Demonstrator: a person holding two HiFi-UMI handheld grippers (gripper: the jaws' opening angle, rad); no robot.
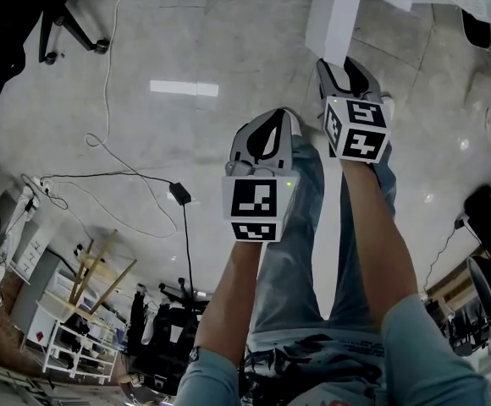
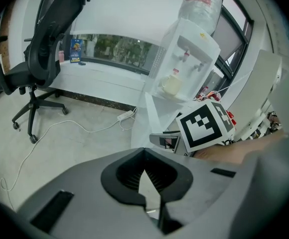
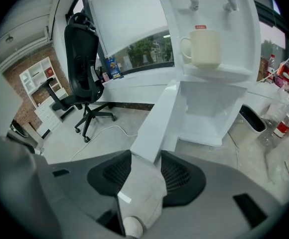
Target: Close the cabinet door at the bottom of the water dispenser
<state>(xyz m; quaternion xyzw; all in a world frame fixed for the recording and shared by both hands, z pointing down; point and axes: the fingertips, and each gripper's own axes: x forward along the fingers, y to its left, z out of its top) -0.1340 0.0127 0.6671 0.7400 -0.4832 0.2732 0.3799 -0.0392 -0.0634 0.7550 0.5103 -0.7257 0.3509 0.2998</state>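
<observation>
Can't see inside the bottom cabinet at all. The tall white cabinet door (image 3: pixel 157 116) stands open, edge-on, and covers it. The white water dispenser (image 3: pixel 219 98) is also cut off at the top in the right gripper view.

From the left gripper view, the marker cube (image 2: pixel 207 126) of the right hand-held gripper (image 1: pixel 347 74) blocks the dispenser's lower half. That gripper has the door's free edge between its jaws, spread wide, with the pads against both faces. The left hand-held gripper (image 2: pixel 145 156) is pinched closed on nothing, at about 7 o'clock from the right one in the head view.

A black office chair (image 3: pixel 82 59) stands at 10 o'clock from the dispenser. A white cable (image 1: pixel 110 100) trails loose across the grey floor (image 1: pixel 186 24).

A cream mug (image 3: pixel 204 46) sits on the shelf under the taps, and I can't see what's in it. Clear plastic bottles (image 3: pixel 284 121) lie at 3 o'clock.
</observation>
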